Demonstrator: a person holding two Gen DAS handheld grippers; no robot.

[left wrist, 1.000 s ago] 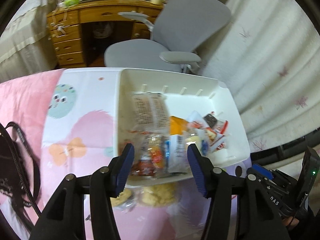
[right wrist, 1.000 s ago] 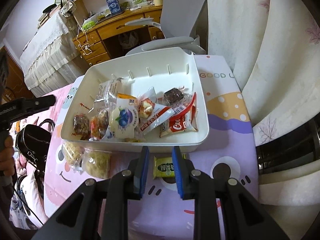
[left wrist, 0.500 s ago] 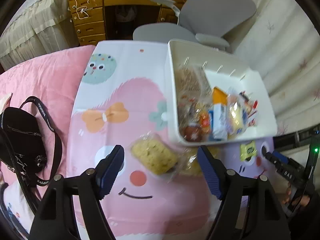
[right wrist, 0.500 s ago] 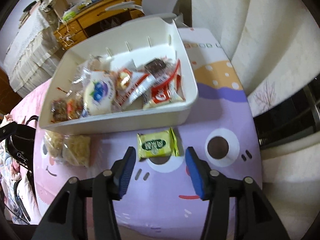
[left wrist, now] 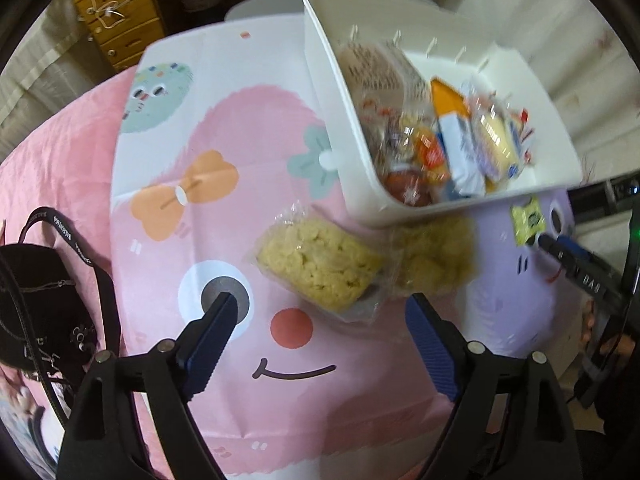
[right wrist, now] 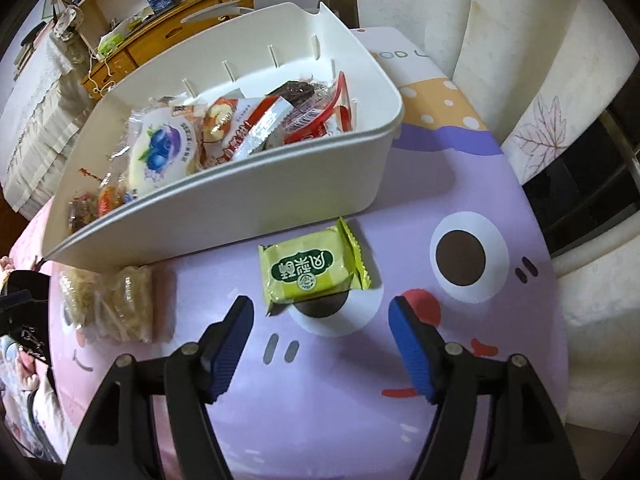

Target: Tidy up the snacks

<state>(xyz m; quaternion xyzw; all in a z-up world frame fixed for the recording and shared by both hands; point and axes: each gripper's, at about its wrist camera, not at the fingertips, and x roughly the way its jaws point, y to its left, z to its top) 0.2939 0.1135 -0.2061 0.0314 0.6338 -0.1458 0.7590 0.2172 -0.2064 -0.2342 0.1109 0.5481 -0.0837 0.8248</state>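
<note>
The white bin (right wrist: 240, 196) at the mat's (right wrist: 460, 184) far edge holds mixed wrapped snacks (right wrist: 240, 128), while the left gripper (left wrist: 320, 320) and right gripper (right wrist: 320, 320), both opening and empty, frame a yellow crisp cake (left wrist: 316, 260) and a green packet (right wrist: 312, 266) beside it.

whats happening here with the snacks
A person is sorting snacks into a white bin with a tool in each hand. The left tool is opening above a clear-wrapped crispy cake; the right tool is opening above a green packet. Neither holds anything. Both snacks lie on the cartoon cloth just outside the bin, which already holds many snacks.
</note>
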